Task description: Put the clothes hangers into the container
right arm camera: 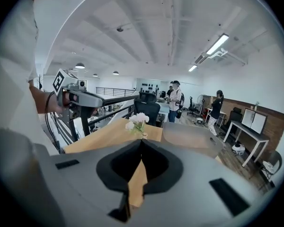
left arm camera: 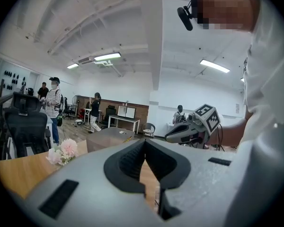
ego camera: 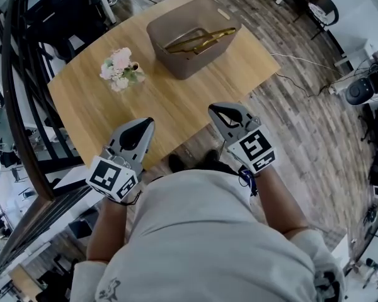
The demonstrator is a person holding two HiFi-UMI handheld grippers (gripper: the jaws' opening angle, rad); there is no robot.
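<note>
Wooden table (ego camera: 94, 99), grey container (ego camera: 170, 52) with gold hangers (ego camera: 200, 40) inside

Both forearms are tucked close to the torso; the left gripper (ego camera: 143, 126) and right gripper (ego camera: 219, 112) point forward, apart and level; each gripper's fingers (left arm camera: 125, 162) meet tip to tip, empty.

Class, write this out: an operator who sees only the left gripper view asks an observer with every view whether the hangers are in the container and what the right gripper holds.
Operator: I only see the container's side. Are hangers inside?
Observer: Yes, the head view shows gold hangers lying inside the container.
Operator: Is the right gripper carrying anything?
Observer: No; the right gripper shows its jaws together in its own view, with nothing between them.
</note>
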